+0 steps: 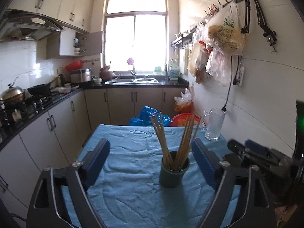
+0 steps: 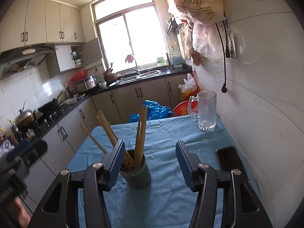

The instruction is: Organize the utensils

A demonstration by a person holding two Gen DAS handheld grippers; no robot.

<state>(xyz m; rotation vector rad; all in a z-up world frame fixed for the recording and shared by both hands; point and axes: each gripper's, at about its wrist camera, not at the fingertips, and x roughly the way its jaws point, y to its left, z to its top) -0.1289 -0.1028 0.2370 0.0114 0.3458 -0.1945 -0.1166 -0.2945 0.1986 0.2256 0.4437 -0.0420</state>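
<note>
Dark green cup (image 1: pixel 173 172), tan chopsticks (image 1: pixel 183 134), light blue cloth (image 1: pixel 129 152) on desk, clear glass mug (image 2: pixel 206 110), black phone (image 2: pixel 229 157).

Bright window (image 1: pixel 135 38) over dark counter (image 1: pixel 133 83), cream cabinets (image 1: pixel 62 1), white-tiled walls (image 1: pixel 256 87).

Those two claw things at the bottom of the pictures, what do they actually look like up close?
Each one is a black frame with cut-out openings and round silver bolts at the joints. The left gripper and right gripper each carry two flat fingers faced with ribbed blue pads. No cables, labels or sleeves are visible on them.
</note>
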